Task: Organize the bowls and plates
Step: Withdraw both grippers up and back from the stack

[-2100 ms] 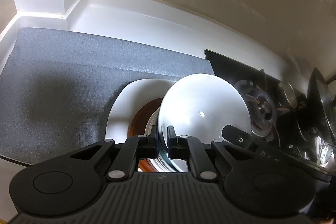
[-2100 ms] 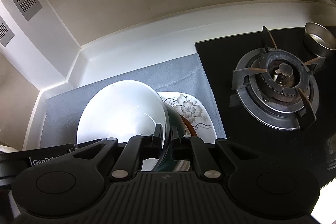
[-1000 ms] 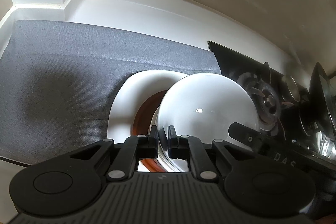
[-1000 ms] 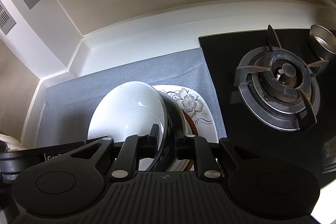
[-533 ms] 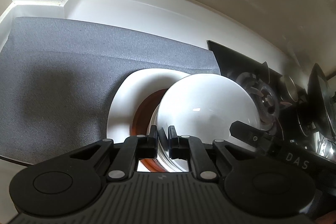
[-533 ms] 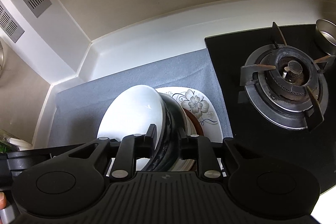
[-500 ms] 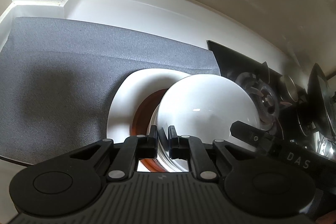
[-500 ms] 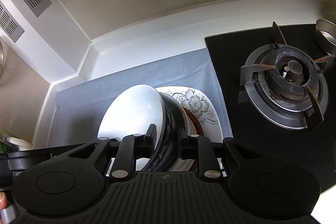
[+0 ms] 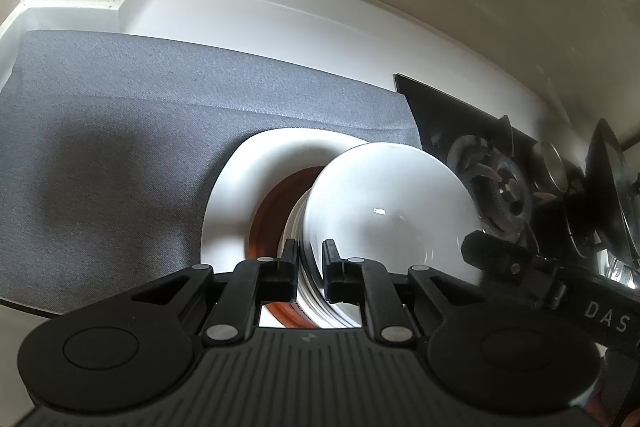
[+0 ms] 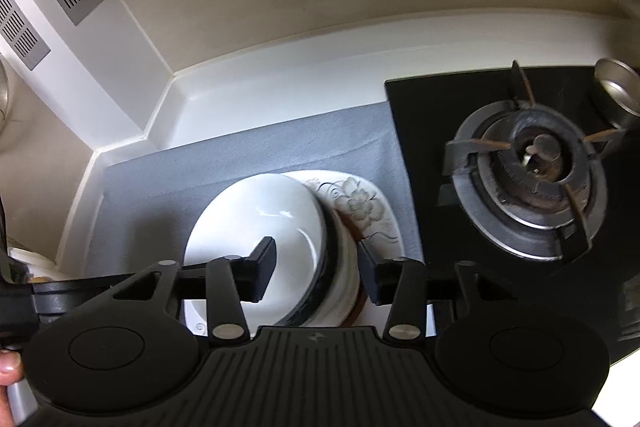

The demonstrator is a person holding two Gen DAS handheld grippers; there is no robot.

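My left tongs [image 9: 310, 261] pinch the near rim of the white bowl [image 9: 384, 211], which sits atop the stack on the flowered plate [image 10: 360, 207] over the grey mat [image 9: 120, 147]. My right tongs [image 10: 316, 269] are opening, straddling the bowl's right rim without pressing. The lower bowls in the stack are mostly hidden.

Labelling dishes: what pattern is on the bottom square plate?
White with a grey flower-and-vine print on the square plate; shows best in the right wrist view.
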